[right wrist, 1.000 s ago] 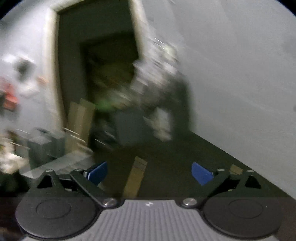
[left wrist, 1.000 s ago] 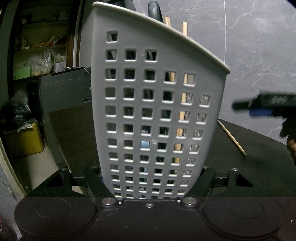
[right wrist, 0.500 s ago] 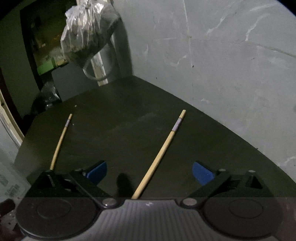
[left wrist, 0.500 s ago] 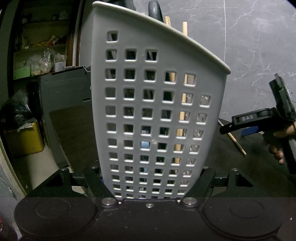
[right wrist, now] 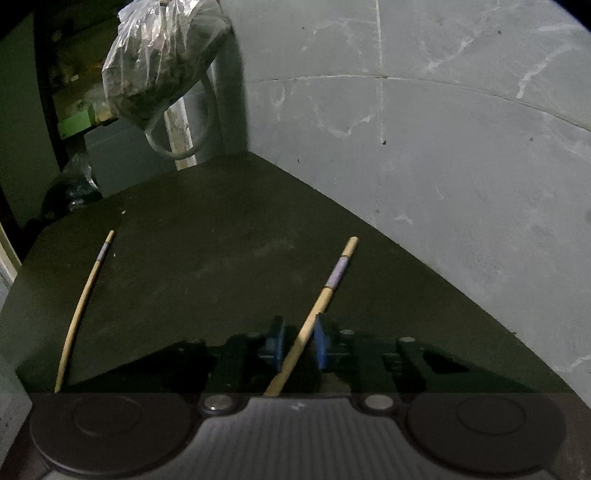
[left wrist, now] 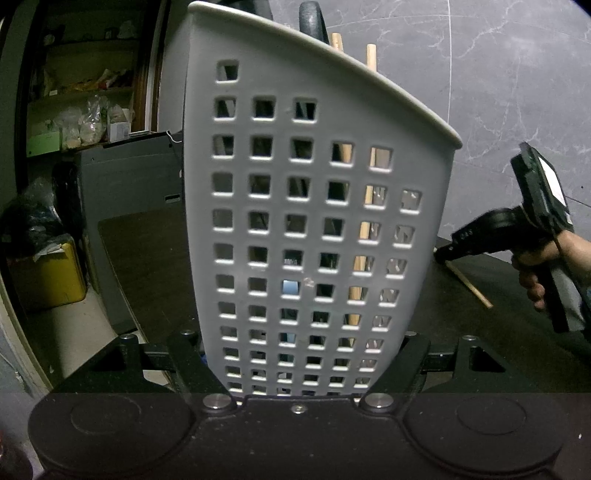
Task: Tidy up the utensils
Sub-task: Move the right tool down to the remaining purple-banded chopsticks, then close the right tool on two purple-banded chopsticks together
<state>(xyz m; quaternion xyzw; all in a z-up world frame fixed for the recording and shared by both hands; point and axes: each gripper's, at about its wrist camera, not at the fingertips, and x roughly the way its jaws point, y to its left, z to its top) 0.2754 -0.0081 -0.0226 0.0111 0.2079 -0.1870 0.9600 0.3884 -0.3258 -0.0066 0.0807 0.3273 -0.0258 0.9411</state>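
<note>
A grey perforated utensil holder fills the left wrist view, and my left gripper is shut on its lower part. Wooden chopsticks and a dark handle stick out of its top. My right gripper is low over the dark table, its jaws closing around a chopstick with a purple band. The right blue pad is at the stick, while a small gap shows on the left side. A second banded chopstick lies to the left. The right gripper also shows beside the holder.
A grey marble wall borders the table on the right. A clear plastic bag hangs at the far corner. A person's hand holds the right gripper. Shelves and a yellow container stand off the table's left.
My right gripper swung down to the table and over the banded chopstick, and its jaws went from wide apart to nearly together around it. The left gripper and holder stayed still.
</note>
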